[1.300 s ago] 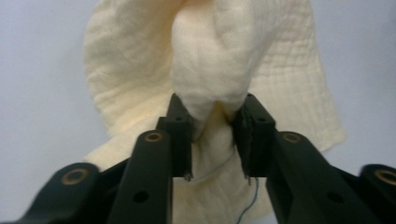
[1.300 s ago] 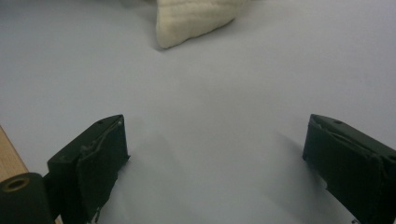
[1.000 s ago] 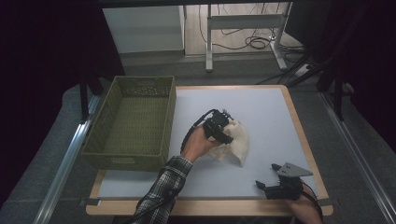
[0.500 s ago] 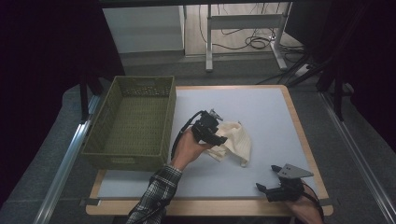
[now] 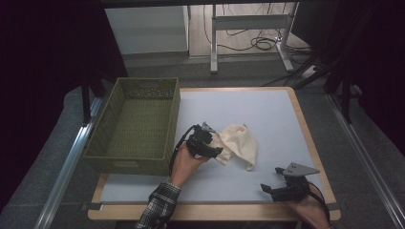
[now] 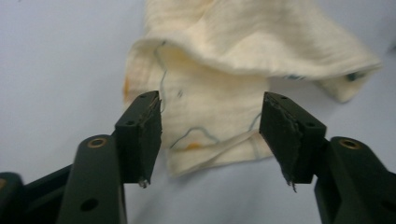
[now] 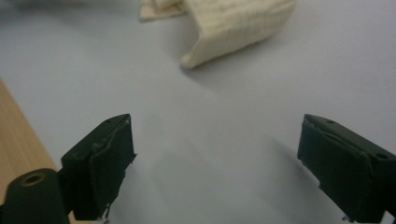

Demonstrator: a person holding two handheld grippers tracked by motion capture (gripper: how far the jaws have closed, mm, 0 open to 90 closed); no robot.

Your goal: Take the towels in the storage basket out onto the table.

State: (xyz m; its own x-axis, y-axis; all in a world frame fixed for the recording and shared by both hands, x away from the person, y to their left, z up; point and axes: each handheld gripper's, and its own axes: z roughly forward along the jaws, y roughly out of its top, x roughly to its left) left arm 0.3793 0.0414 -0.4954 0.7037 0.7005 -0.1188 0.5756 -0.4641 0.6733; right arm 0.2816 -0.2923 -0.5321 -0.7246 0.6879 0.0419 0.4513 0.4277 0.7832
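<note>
Pale blue and wood-edged, the table (image 5: 267, 109) is seen from above in the high view, with dark floor and cables behind it. A green woven basket (image 5: 136, 126) stands at centre left. Just right of it a cream cloth (image 5: 239, 143) lies crumpled on the table, and the left tool (image 5: 210, 148) is held at the cloth's left edge. The right tool (image 5: 274, 190) rests at the lower right, well apart from the cloth.

In the left gripper view the left tool's jaws have just been opening; they stand apart, nothing pinched, with a folded corner of the cloth (image 6: 215, 121) seen between and beyond them. For a sound grasp, that corner should be taken deep between the pads before closing, so several layers are caught.

In the right gripper view the right tool (image 7: 215, 163) is spread wide and empty over bare table, the cloth (image 7: 238, 23) lying at the top of the frame.
</note>
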